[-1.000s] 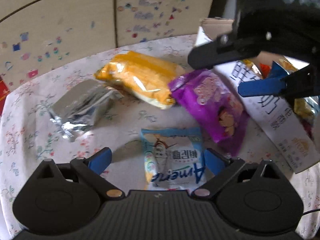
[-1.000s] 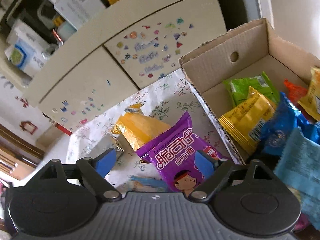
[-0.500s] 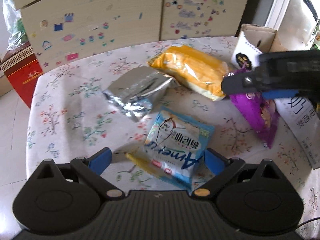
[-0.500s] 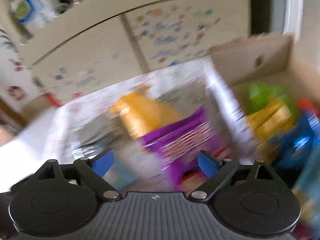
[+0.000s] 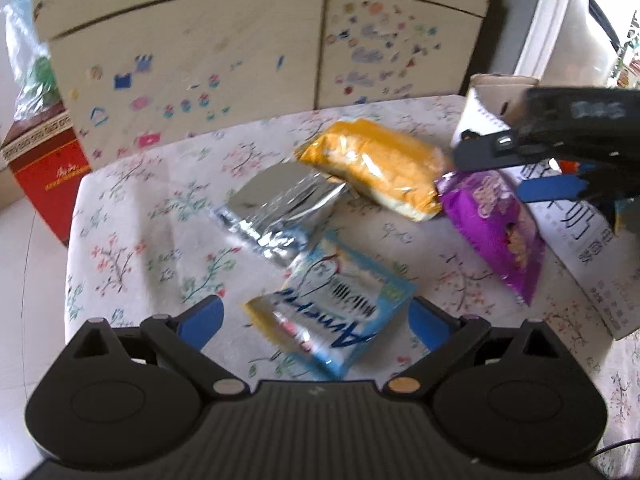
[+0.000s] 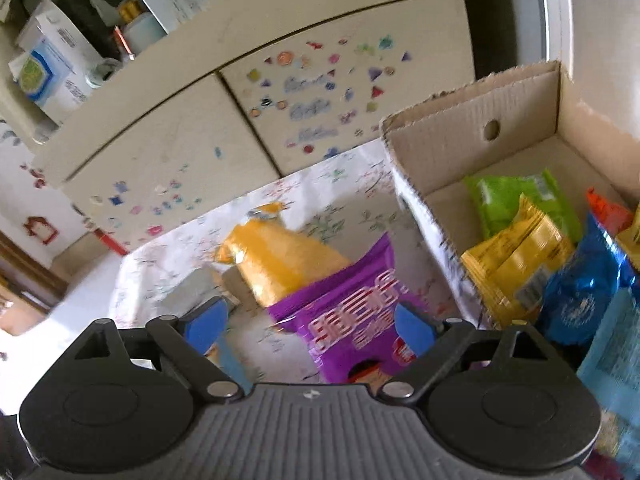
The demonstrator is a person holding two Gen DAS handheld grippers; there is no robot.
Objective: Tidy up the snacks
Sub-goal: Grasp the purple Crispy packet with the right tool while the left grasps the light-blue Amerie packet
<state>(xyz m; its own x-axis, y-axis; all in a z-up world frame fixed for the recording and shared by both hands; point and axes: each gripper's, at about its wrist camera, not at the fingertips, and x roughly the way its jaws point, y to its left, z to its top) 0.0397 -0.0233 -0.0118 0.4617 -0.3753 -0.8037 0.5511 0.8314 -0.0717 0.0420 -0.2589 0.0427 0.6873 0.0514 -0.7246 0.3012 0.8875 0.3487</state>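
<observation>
Several snack packs lie on the floral tablecloth point(image 5: 132, 248): a light-blue pack point(image 5: 332, 316), a silver foil pack point(image 5: 280, 208), an orange pack point(image 5: 376, 168) and a purple pack point(image 5: 496, 232). My left gripper point(image 5: 316, 322) is open, its blue fingertips on either side of the light-blue pack. My right gripper point(image 6: 310, 326) is open and empty above the purple pack point(image 6: 352, 312); it also shows in the left wrist view point(image 5: 556, 172), over the purple pack beside the cardboard box point(image 6: 444, 140), which holds green, yellow, blue and orange packs.
A beige cabinet point(image 5: 248, 64) with stickers stands behind the table. A red box point(image 5: 44, 172) sits on the floor at the left. The box's printed white side wall point(image 5: 580, 240) runs along the table's right side.
My left gripper has pulled back and swung left, so the light-blue pack now sits turned between its fingertips. My right gripper has moved sideways over the purple pack.
</observation>
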